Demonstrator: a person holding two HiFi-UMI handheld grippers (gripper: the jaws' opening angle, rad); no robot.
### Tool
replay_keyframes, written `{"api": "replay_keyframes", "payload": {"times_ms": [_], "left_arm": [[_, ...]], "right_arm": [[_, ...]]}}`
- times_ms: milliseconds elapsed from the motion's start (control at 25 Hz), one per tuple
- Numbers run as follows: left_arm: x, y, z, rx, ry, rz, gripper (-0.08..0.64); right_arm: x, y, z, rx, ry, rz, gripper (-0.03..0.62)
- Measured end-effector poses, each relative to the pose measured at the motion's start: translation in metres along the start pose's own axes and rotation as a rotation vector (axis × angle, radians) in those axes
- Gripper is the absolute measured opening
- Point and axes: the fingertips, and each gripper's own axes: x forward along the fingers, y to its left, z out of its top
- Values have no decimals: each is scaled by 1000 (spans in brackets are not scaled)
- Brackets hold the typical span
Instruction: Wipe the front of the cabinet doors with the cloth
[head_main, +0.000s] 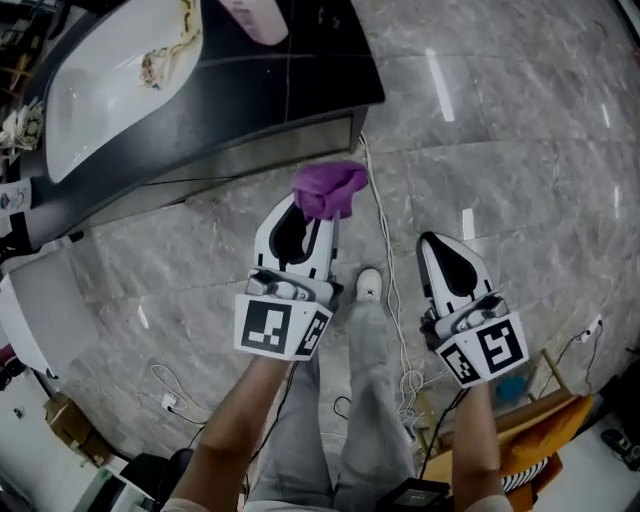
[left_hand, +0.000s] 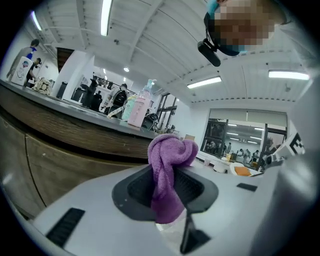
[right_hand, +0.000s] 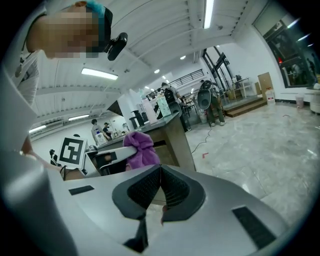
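A purple cloth (head_main: 330, 188) is bunched up and pinched in my left gripper (head_main: 312, 212), which is shut on it. In the left gripper view the cloth (left_hand: 167, 175) sticks up from between the jaws, with the wooden cabinet front (left_hand: 55, 160) a short way ahead at the left, under a dark countertop (left_hand: 75, 112). In the head view the counter (head_main: 200, 100) lies just beyond the cloth. My right gripper (head_main: 440, 245) hangs lower right, shut with nothing in it. The right gripper view shows the cloth (right_hand: 141, 148) and the cabinet's end (right_hand: 177, 140) beyond its jaws.
A white sink (head_main: 110, 70) is set in the counter. A pink bottle (left_hand: 139, 106) stands on the countertop. A white cable (head_main: 385, 260) trails over the grey marble floor (head_main: 520, 150). The person's leg and shoe (head_main: 368, 287) are between the grippers. A yellow chair (head_main: 540, 440) is at lower right.
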Motion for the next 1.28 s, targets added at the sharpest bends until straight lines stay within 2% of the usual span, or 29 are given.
{"api": "replay_keyframes", "payload": {"times_ms": [120, 280, 400, 640, 960, 1280], "left_arm": [[23, 3, -10, 15, -16, -21, 101], [46, 6, -25, -3, -18, -19, 101], [61, 6, -38, -9, -17, -13, 101], [73, 20, -47, 14, -29, -6, 101], [52, 61, -50, 9, -13, 4, 101], [11, 122, -38, 20, -26, 47, 101]], "right_arm": [[11, -6, -17, 13, 10, 6, 28], [20, -7, -34, 53, 43, 21, 28], [28, -9, -37, 76, 38, 29, 28], [38, -10, -29, 62, 1, 16, 28], [58, 6, -39, 42, 38, 0, 28], [102, 56, -39, 20, 52, 54, 28]]}}
